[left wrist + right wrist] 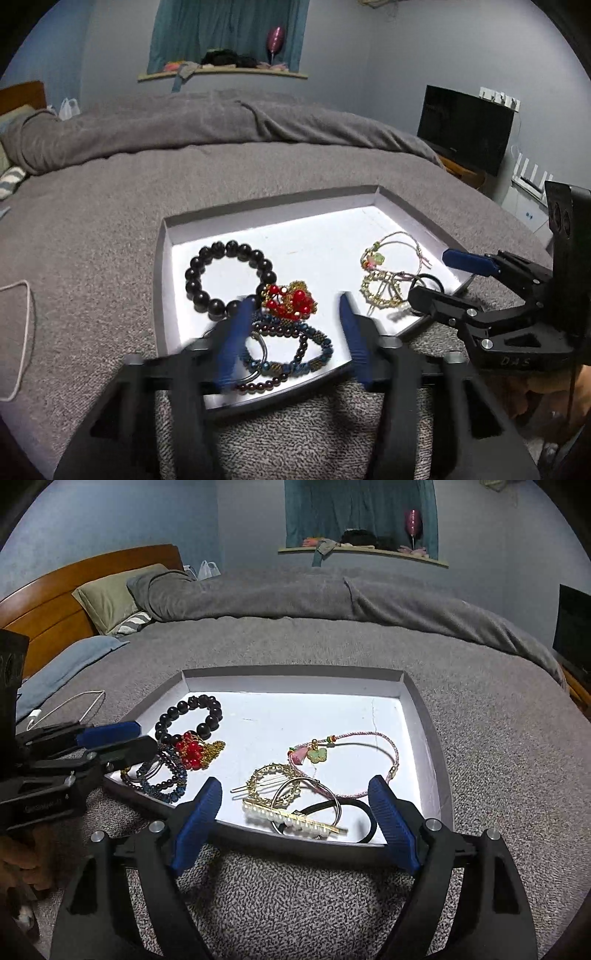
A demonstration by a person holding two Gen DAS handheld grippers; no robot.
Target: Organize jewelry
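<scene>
A shallow white tray [162, 277] [432, 746] lies on the grey bed. In its left part are a black bead bracelet [232, 248] [201, 701], a red bead ornament [291, 299] [190, 751] and blue beaded bracelets [317, 347] [166, 790]. On the right side lie a pink cord bracelet [388, 746] [373, 258], gold ring clips [273, 766], a pearl bar clip [280, 818] and a black hair tie [371, 823]. My left gripper [295, 299] [144, 736] is open above the left pile, pads touching nothing. My right gripper [295, 781] [432, 275] is open wide over the clips at the near rim.
The grey blanket [480, 738] surrounds the tray. A white cable [26, 332] [85, 701] lies to its left. A wooden headboard [55, 602] and pillow [110, 598] are at the far left, and a dark monitor [465, 129] stands beyond the bed's right edge.
</scene>
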